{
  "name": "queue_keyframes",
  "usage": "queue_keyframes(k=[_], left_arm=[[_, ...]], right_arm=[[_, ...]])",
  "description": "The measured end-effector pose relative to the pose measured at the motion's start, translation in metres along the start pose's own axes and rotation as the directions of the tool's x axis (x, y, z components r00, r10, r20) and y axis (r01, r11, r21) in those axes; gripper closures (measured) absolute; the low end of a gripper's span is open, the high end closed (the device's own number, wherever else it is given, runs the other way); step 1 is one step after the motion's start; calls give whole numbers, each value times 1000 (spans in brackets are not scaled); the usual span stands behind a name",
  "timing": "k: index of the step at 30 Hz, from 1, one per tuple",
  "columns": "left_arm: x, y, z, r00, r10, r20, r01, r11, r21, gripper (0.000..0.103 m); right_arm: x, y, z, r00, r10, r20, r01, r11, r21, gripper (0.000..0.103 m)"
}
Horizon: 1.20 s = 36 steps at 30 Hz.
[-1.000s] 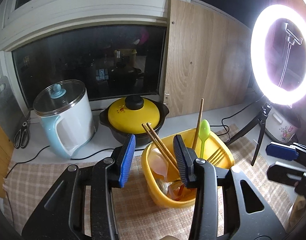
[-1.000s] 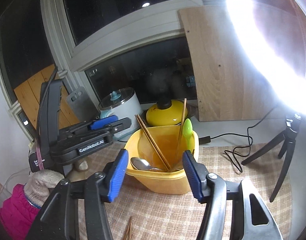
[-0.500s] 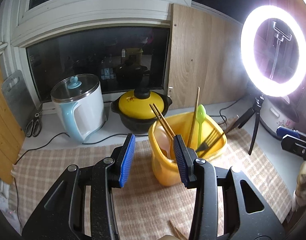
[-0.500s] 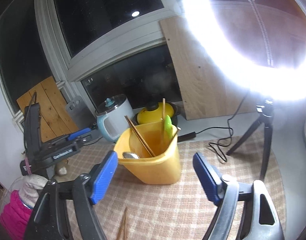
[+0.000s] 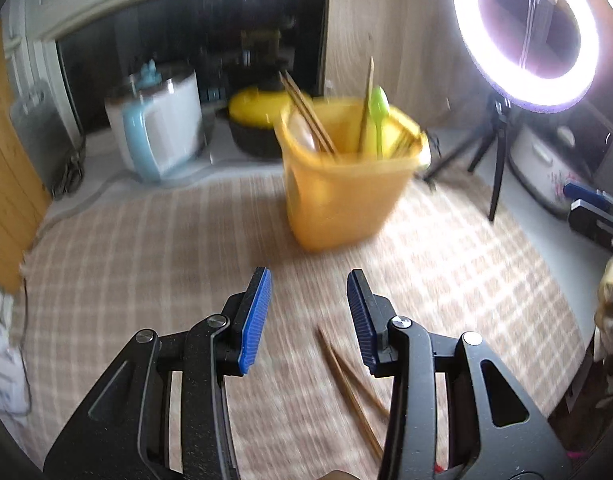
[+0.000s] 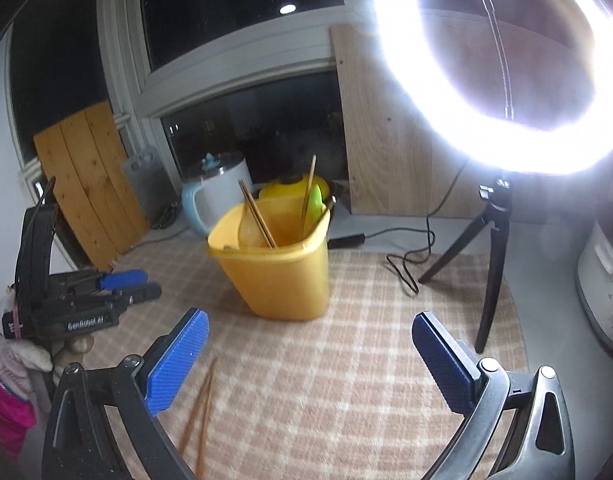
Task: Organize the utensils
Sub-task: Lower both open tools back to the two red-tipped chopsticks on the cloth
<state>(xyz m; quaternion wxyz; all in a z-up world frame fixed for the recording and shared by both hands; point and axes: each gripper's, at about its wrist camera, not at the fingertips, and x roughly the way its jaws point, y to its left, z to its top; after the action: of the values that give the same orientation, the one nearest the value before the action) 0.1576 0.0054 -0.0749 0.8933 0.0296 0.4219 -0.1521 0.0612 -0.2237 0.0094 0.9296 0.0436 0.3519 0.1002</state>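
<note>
My right gripper jaws opening wider than before, empty, my left gripper half-spread, now drawn back from yellow plastic utensil bin, over brown wooden chopsticks on checked worktop mat.

R tongs opening, both backed off bin

Chopsticks on mat, before bin
</note>
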Motion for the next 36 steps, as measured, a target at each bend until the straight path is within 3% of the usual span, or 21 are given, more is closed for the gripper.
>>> queue_keyframes(k=[4, 9, 13, 15, 16, 20, 23, 26, 32, 36], left_arm=[[16, -9, -27, 995, -35, -98, 30, 998, -48, 63], [39, -19, -60, 972, -74, -222, 47, 991, -126, 63], [43, -27, -74, 969, -51, -241, 20, 991, -130, 64], [47, -29, -77, 968, -37, -247, 4, 991, -133, 74], [49, -30, -80, 967, -30, -252, -4, 991, -133, 74], [57, -33, -86, 963, -11, -271, -28, 990, -139, 82], [59, -35, -89, 961, 4, -275, -45, 989, -141, 82], [62, -38, -90, 960, 26, -278, -65, 989, -130, 82], [70, -38, -90, 956, 50, -288, -85, 990, -109, 82], [73, -40, -91, 958, 81, -275, -104, 992, -70, 89]], right_arm=[[-3, 0, -13, 1000, -16, 3, 16, 999, -31, 0], [1, 2, -25, 998, -45, -42, 41, 994, -103, 0], [3, -4, -33, 995, -44, -85, 34, 992, -118, 0], [1, -10, -35, 995, -45, -87, 37, 995, -94, 0], [-1, -13, -36, 996, -38, -86, 32, 996, -79, 1], [1, -26, -41, 992, 11, -125, -13, 1000, -17, 14], [6, -32, -45, 987, 30, -157, -29, 1000, 8, 25], [11, -36, -51, 980, 64, -188, -59, 998, 35, 28], [21, -28, -60, 962, 114, -248, -103, 993, 56, 43], [30, -18, -65, 946, 147, -288, -131, 989, 73, 49]])
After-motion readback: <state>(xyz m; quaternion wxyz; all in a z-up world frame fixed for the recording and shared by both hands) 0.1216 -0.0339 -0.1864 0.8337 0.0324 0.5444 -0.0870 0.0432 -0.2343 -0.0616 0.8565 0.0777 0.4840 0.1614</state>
